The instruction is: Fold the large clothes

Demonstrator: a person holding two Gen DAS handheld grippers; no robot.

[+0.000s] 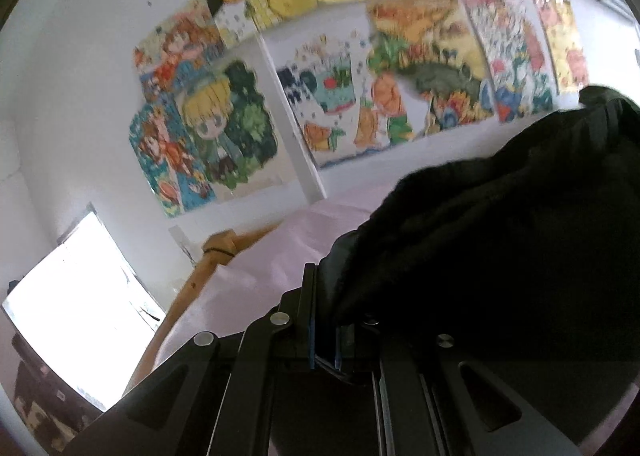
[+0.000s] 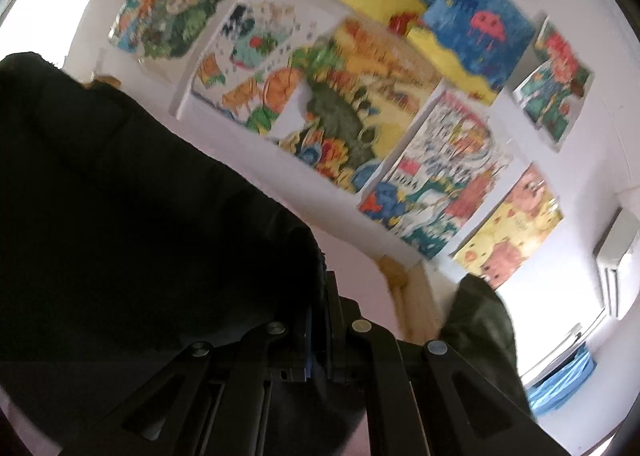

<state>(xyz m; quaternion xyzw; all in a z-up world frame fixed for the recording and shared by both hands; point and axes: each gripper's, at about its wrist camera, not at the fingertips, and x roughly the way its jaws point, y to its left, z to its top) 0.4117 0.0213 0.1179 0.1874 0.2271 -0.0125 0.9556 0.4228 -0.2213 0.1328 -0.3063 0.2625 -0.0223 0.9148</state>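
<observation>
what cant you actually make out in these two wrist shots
- Dark garment: type and full shape unknown; it fills the left wrist view's right side and runs off the edge.
- Left gripper: pad contact is buried under the cloth.
- Right gripper: fingertips hidden by the same garment.
- Wall drawings: motion blur smears detail.
- Pink bedding: mostly covered, so no landing spot shows.

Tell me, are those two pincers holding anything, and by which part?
Both hold the same dark garment: the left gripper and the right gripper are each shut on an edge. Which part of it cannot be told.
</observation>
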